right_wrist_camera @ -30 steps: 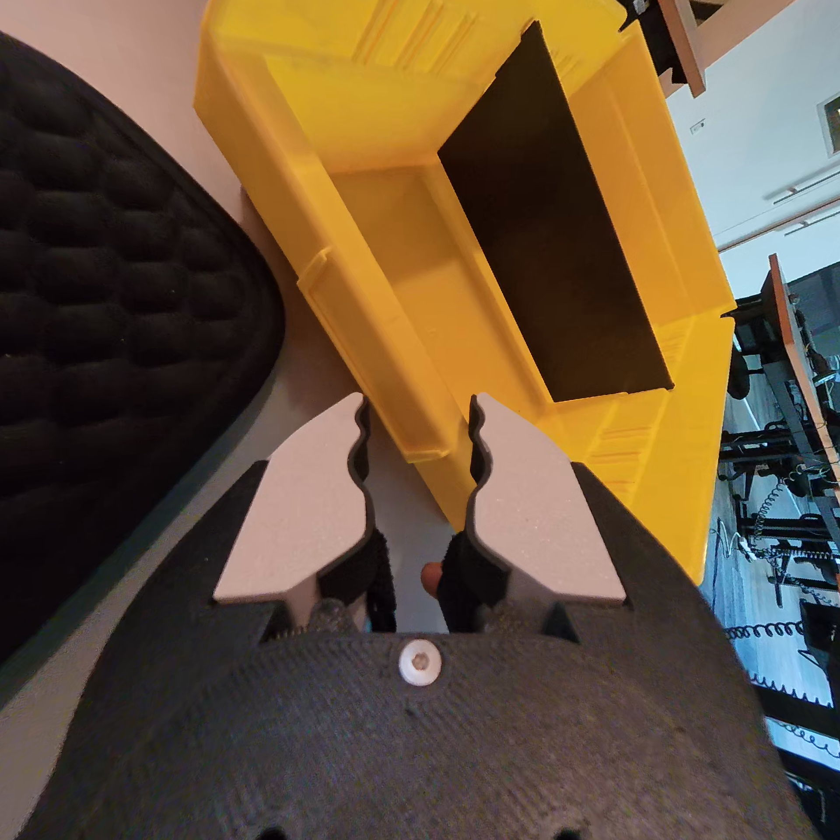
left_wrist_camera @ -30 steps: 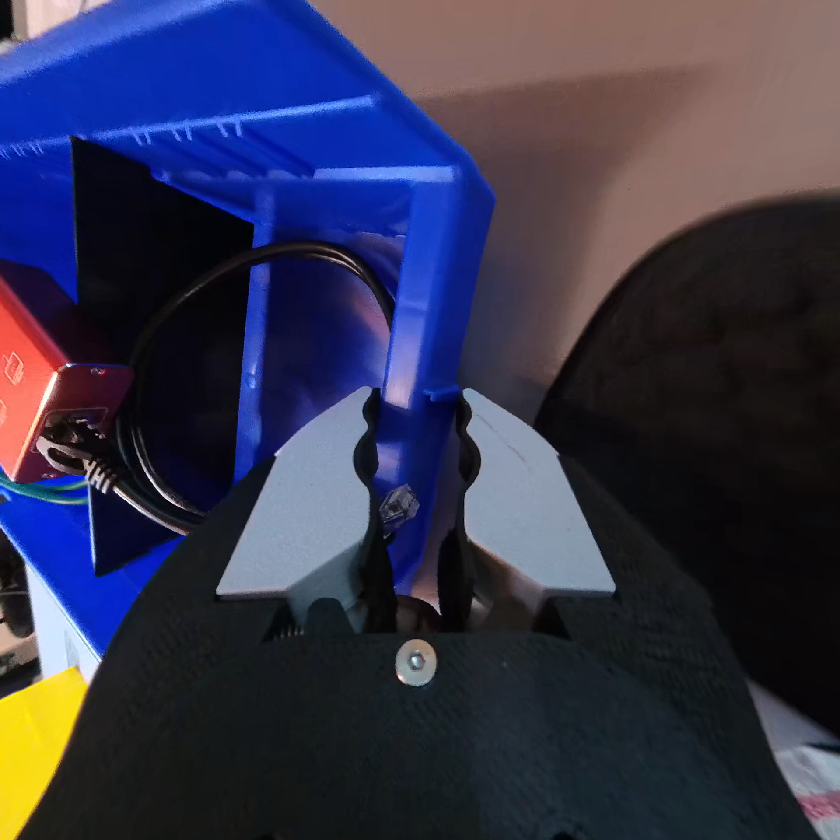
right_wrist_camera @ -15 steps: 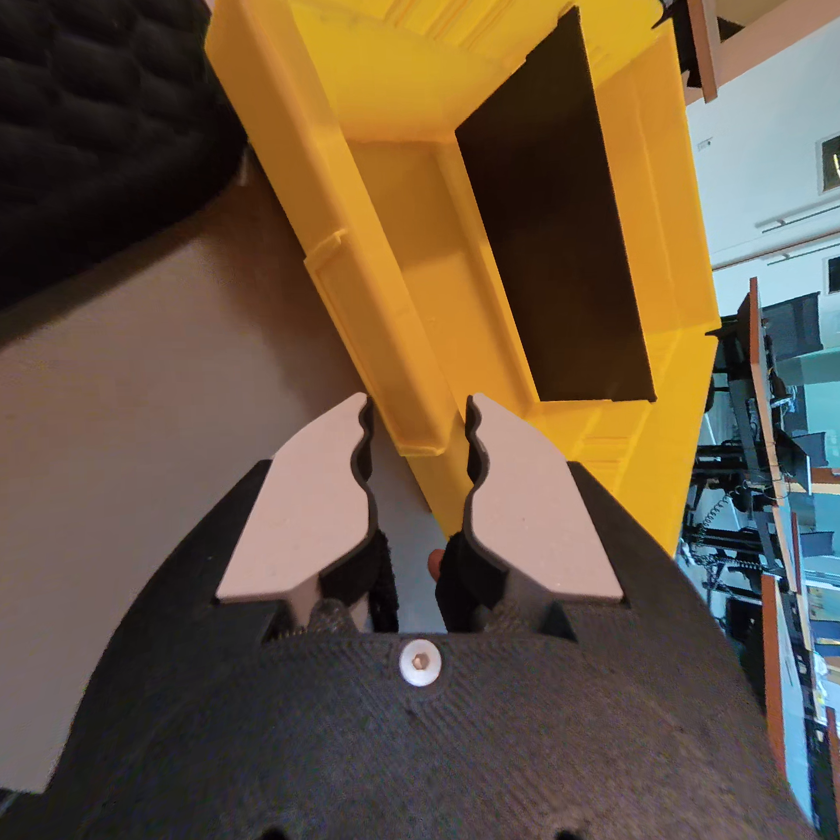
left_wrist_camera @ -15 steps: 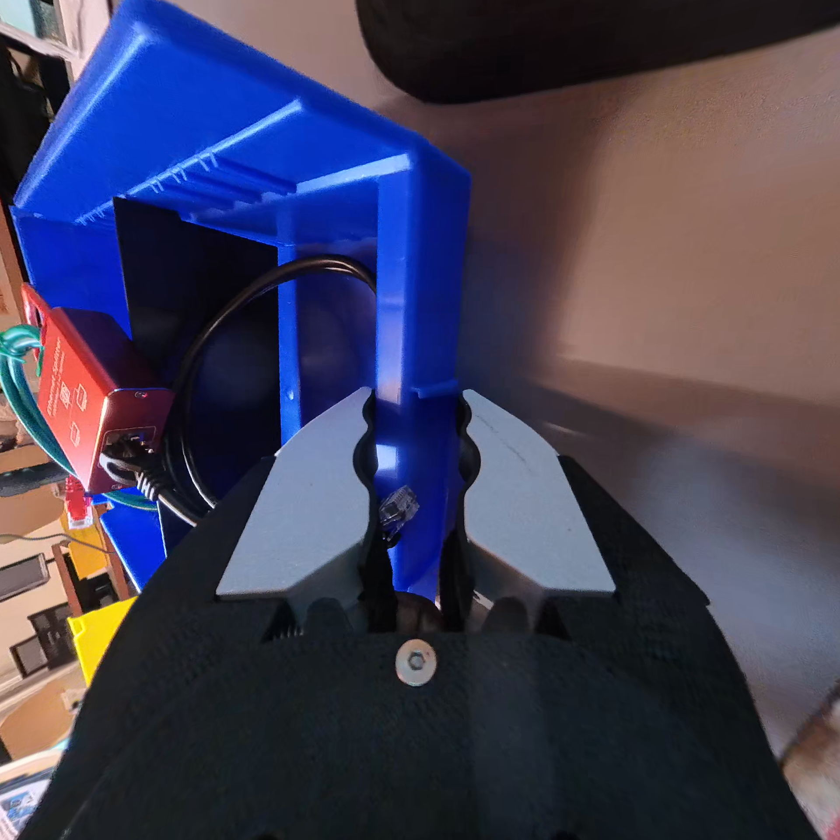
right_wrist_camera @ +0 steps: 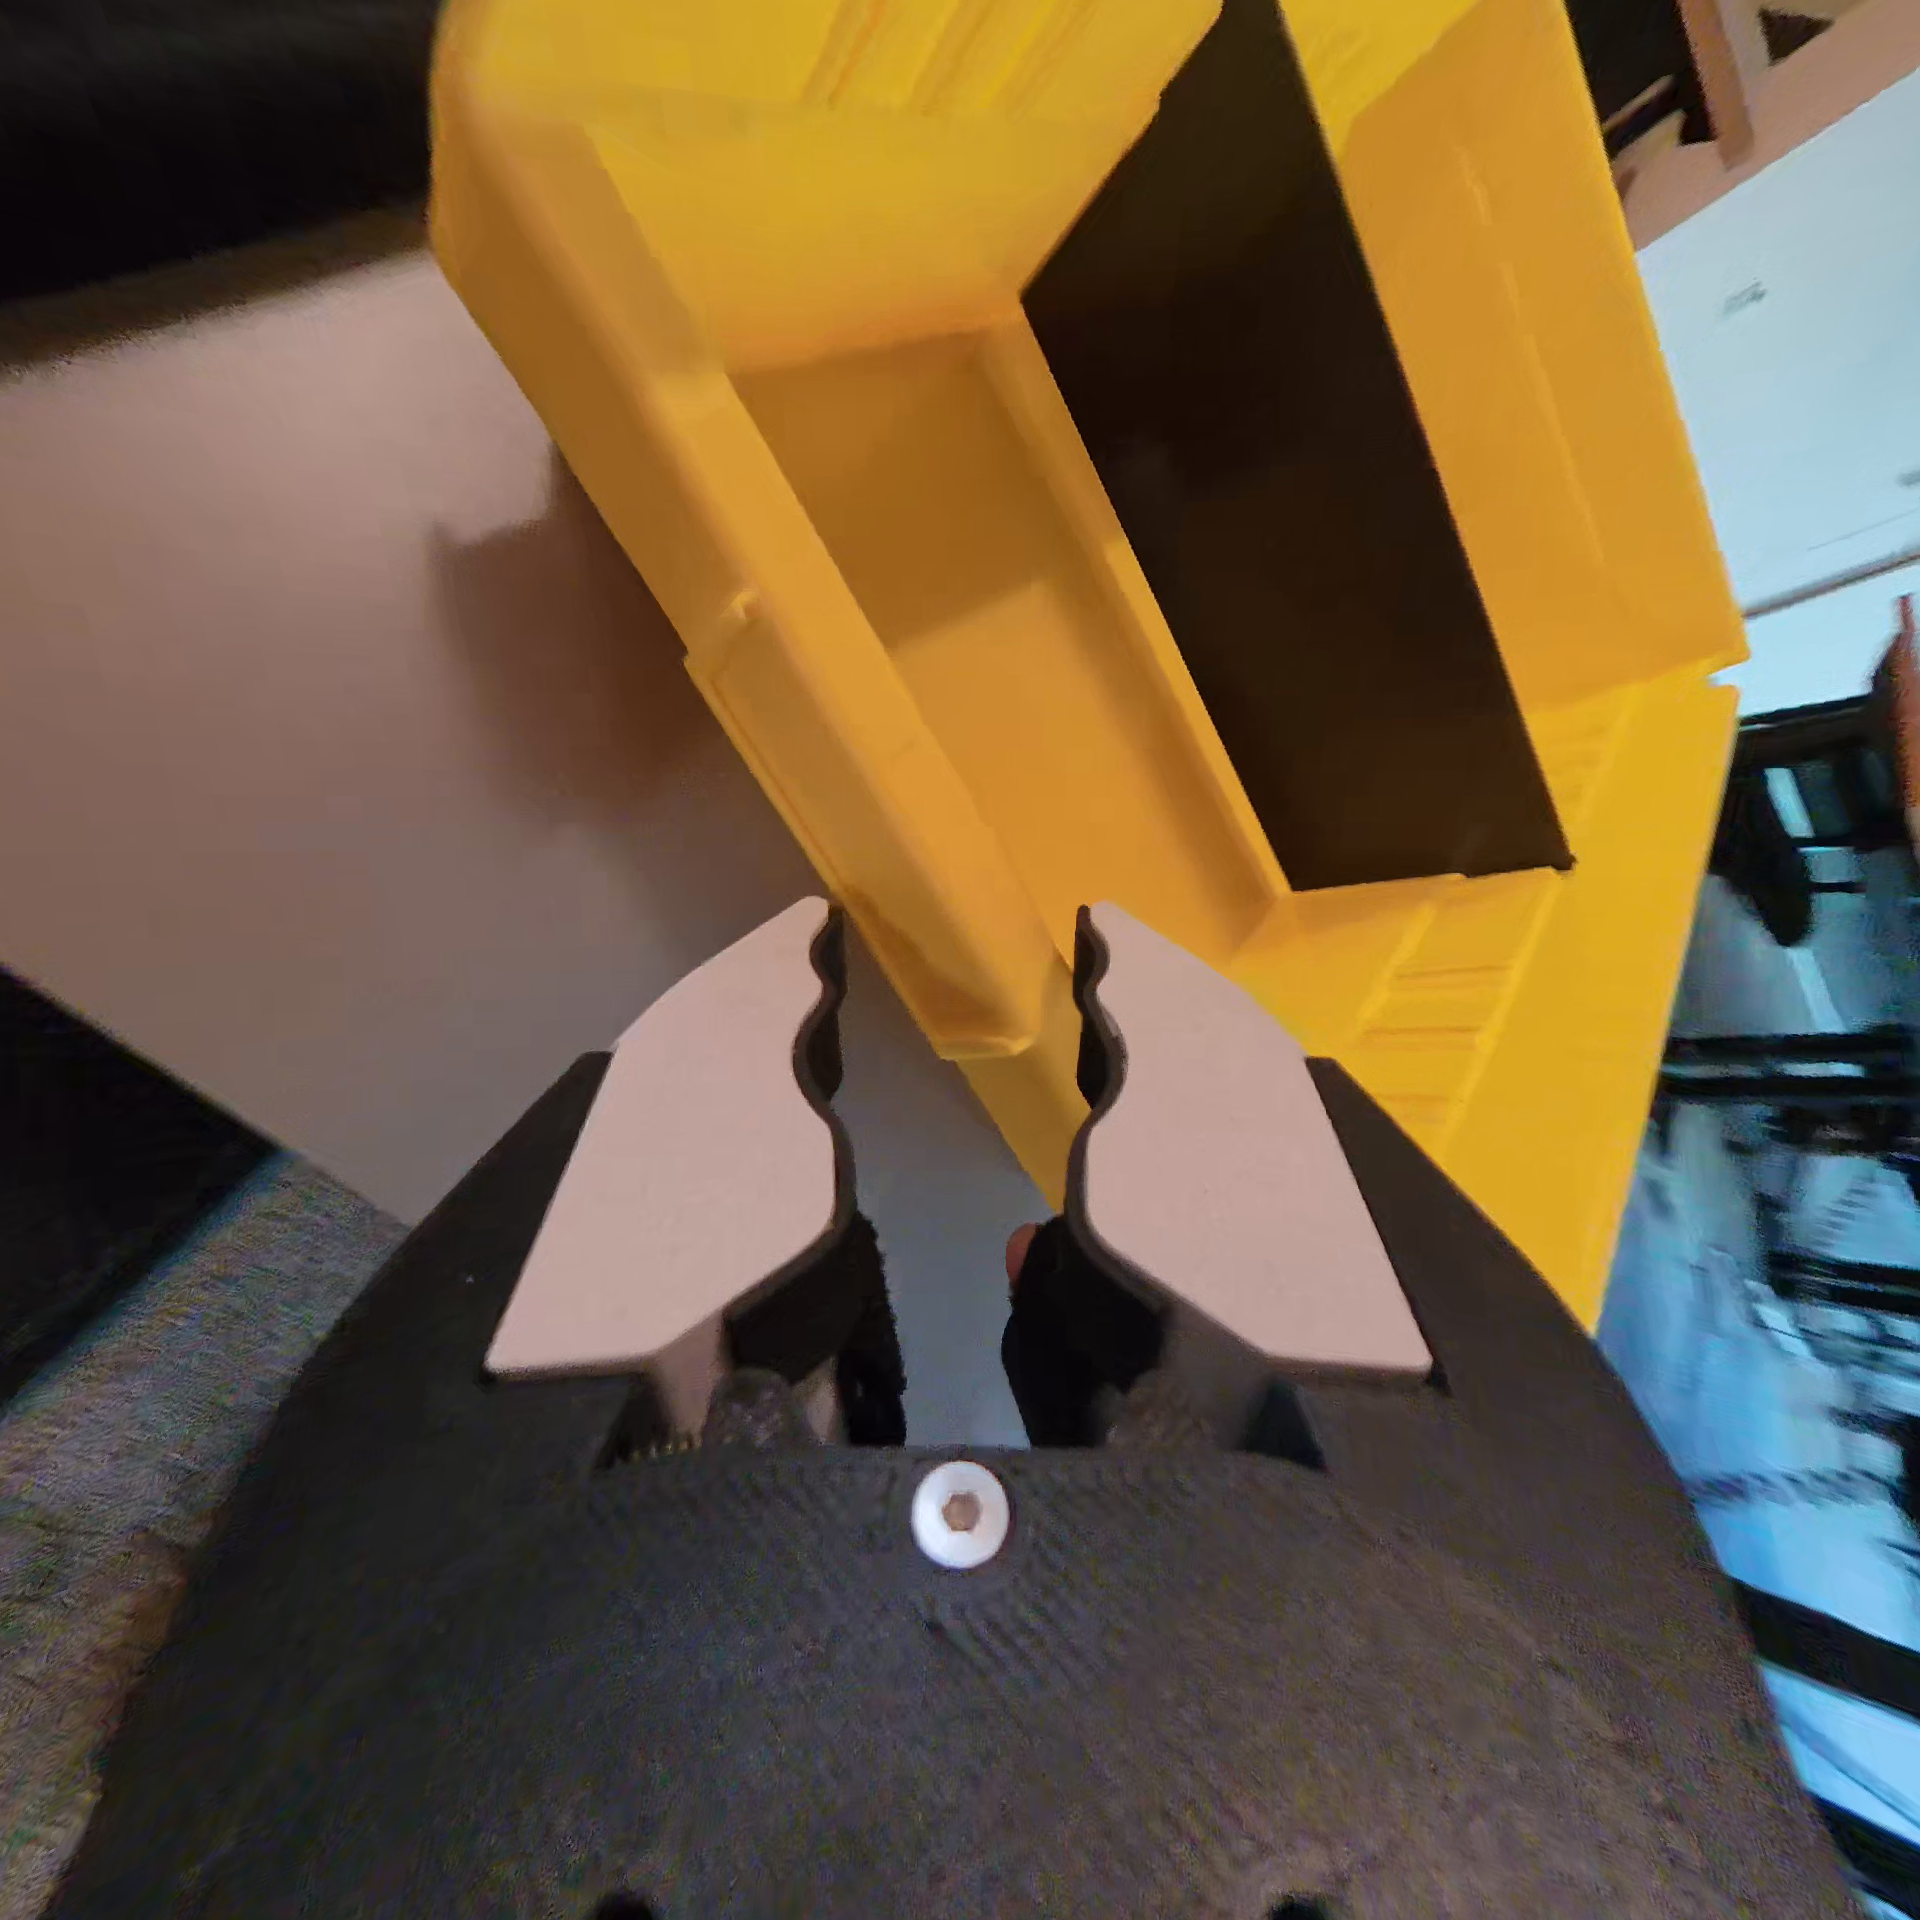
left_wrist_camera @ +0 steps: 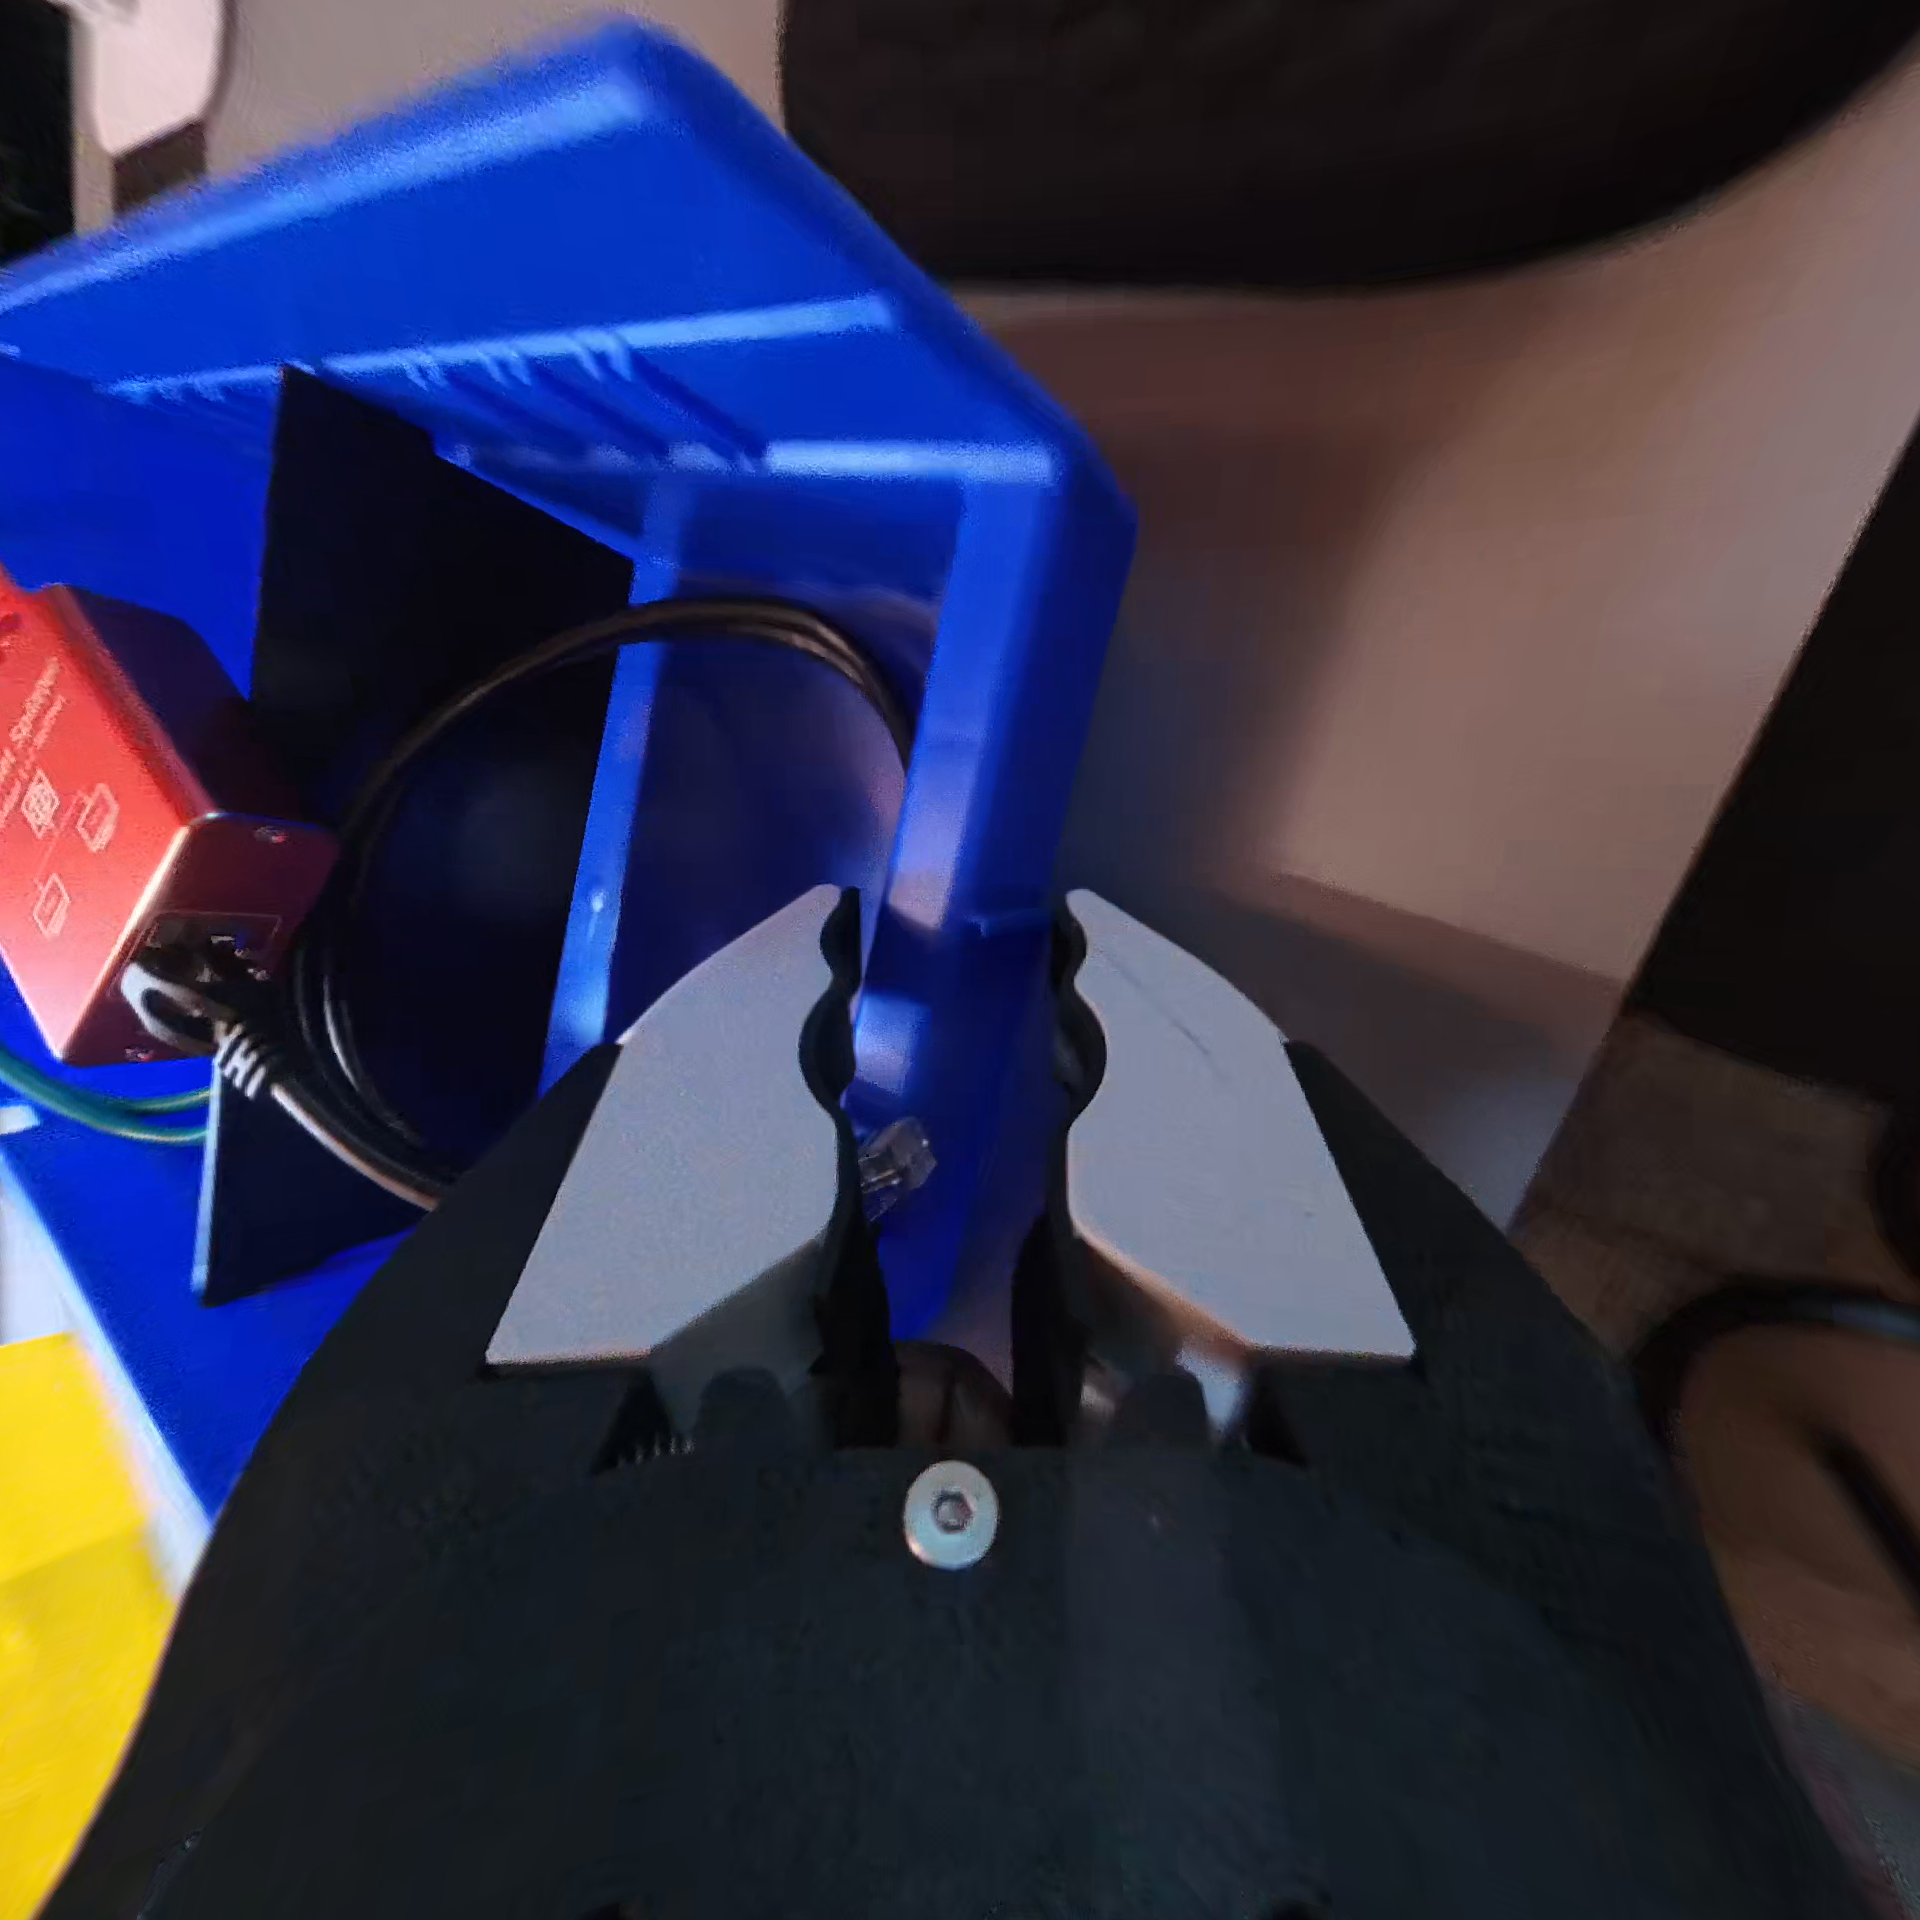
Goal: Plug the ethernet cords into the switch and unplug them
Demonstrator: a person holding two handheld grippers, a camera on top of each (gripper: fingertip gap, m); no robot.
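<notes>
My left gripper (left_wrist_camera: 951,925) is shut on the front wall of a blue bin (left_wrist_camera: 582,260), which hangs tilted in the left wrist view. Inside it lie a red switch (left_wrist_camera: 94,831) with a black ethernet cord (left_wrist_camera: 644,634) plugged into its end, a thin green cord (left_wrist_camera: 104,1112) and a loose clear plug (left_wrist_camera: 896,1155) between my fingers. A black divider (left_wrist_camera: 416,644) stands in the bin. My right gripper (right_wrist_camera: 956,935) is shut on the front lip of an empty yellow bin (right_wrist_camera: 831,208), which holds only a black divider (right_wrist_camera: 1299,540).
A black padded cushion (left_wrist_camera: 1351,125) lies above a tan surface (left_wrist_camera: 1455,623). A yellow object (left_wrist_camera: 62,1558) sits at the lower left of the left wrist view. Grey fabric (right_wrist_camera: 156,1351) and blurred dark racks (right_wrist_camera: 1818,1143) flank the yellow bin. The left gripper's tips are roughly 70 cm from the right gripper's.
Both bins stay fixed in my grippers while the background shifts. The black cushion has slid to the top of both views, and grey fabric has come in at the right wrist view's lower left.
</notes>
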